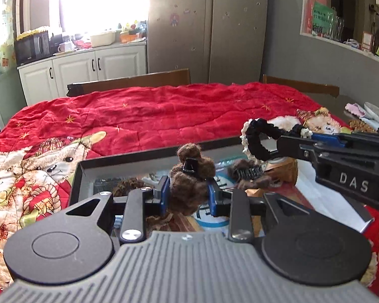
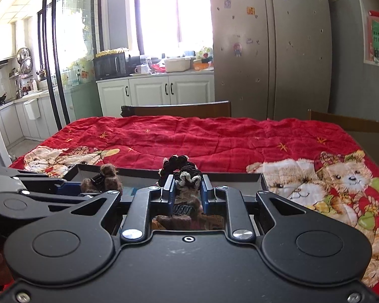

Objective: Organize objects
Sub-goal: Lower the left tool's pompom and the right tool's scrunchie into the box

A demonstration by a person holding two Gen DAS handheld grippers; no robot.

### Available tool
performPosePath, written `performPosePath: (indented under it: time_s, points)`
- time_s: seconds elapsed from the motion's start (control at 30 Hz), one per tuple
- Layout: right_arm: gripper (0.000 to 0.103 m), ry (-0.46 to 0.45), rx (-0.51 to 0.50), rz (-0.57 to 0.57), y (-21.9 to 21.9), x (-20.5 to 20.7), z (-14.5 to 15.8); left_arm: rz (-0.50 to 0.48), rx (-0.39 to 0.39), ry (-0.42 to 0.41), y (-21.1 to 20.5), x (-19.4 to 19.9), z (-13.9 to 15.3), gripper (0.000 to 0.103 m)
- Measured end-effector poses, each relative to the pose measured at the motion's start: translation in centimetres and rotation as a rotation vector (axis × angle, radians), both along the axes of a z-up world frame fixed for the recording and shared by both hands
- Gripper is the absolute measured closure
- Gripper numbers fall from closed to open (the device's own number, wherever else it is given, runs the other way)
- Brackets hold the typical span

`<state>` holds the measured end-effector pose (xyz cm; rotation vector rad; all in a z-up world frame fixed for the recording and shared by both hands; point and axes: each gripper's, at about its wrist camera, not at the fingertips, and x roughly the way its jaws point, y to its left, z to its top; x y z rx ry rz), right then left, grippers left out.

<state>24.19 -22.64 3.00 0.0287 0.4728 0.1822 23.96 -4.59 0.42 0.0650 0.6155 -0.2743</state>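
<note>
Over the black tray: left gripper clamping an upright brown fuzzy hair clip; right gripper clamping a black-and-cream scrunchie, loop upward.

Far ahead of the claw stand a tall steel double-door fridge, white wooden cabinets and a black microwave; a dark wooden chair back is nearer.

1. Two grippers: left gripper, right gripper.
2. Two brown fuzzy hair clips: one held, one in the box.
3. One black-and-cream scrunchie.
4. One black box.
5. Two wooden chairs, far side.
</note>
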Motion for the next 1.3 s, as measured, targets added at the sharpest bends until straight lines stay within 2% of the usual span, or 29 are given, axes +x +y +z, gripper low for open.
performPosePath:
  time_s: [0.5,1.3]
  points:
    - [0.083,0.046,0.01,-0.004,-0.5,1.1,-2.0,0.004,0.023,0.024,-0.4,0.6,-1.5,0.069]
    - [0.083,0.068,0.026,-0.005,-0.6,1.7,-3.0,0.005,0.043,0.03,-0.4,1.1,-2.3,0.068]
